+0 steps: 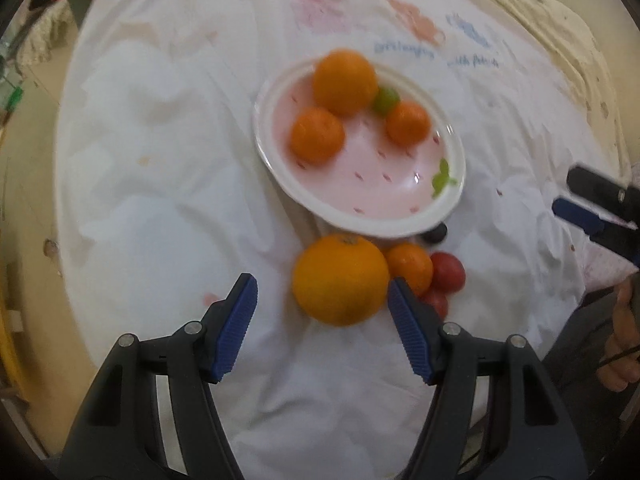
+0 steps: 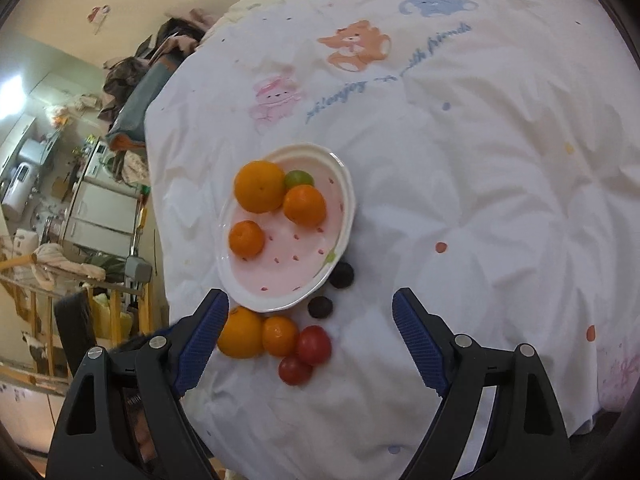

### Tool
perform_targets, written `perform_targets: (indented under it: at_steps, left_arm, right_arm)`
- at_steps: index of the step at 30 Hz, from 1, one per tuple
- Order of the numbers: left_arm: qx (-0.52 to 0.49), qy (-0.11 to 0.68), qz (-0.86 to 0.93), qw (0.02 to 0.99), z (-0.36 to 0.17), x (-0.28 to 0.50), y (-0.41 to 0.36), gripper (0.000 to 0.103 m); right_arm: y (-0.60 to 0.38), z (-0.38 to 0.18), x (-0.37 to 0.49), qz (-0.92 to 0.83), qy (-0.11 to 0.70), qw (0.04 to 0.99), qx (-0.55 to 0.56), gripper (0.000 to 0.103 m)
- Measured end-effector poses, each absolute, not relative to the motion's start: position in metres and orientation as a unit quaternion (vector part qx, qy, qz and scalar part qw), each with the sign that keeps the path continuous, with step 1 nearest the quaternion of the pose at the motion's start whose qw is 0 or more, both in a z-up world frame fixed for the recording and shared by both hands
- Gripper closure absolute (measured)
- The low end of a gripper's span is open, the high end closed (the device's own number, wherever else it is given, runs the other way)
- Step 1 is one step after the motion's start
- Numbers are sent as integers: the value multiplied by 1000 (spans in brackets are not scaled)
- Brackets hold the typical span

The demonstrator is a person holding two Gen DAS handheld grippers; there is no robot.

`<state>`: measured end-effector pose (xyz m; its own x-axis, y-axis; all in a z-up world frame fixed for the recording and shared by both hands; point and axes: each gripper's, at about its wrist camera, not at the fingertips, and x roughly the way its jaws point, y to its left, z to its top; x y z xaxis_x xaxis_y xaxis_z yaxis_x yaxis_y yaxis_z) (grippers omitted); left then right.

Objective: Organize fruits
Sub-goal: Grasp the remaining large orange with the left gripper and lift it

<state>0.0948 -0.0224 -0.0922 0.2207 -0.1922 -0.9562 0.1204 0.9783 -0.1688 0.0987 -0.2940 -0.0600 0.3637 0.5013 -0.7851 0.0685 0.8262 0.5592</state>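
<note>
Left gripper (image 1: 322, 294) is sitting with its blue pads (image 1: 236, 324) spread wide, holding nothing. The big orange (image 1: 340, 280) is lying on the white quilt (image 1: 160, 140) just beyond the tips, nearer the right pad; contact there is unclear. Right gripper (image 2: 310, 312) is also hanging spread apart and empty, over the loose fruit.

Pink plate (image 2: 280, 276) is sitting mid-quilt, carrying a large orange (image 2: 260, 186), two small mandarins (image 2: 304, 205) (image 2: 246, 239) and a green fruit (image 2: 299, 178) tucked at the far side between the large orange and one mandarin.

Off the plate, on its near side: the big orange, touching a loose mandarin (image 2: 280, 335), then two red tomatoes (image 2: 314, 345) (image 2: 294, 370) beside that, all bunching together. Two dark plums (image 2: 341, 275) (image 2: 320, 306) are lying just beside the plate's near-right rim.

In the left wrist view the right gripper is showing at the right edge, and that picture is blurring a bit.
</note>
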Motion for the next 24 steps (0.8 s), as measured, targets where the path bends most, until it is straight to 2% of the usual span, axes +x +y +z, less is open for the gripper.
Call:
perform_targets:
  at_steps: [14,18,24]
  left_arm:
    - [-101,665,-101,733,-142,114,-26,42]
    - [-131,665,-101,729,-146,117,-21,43]
    - [-121,660,-103,734,-143,115,-22,46]
  right_arm:
    - [-303,-71,106,115,560,769,284,16]
    - [-296,-68,107,126,560,773,271,16]
    - [-292,-70,108,130,565,772,262,16]
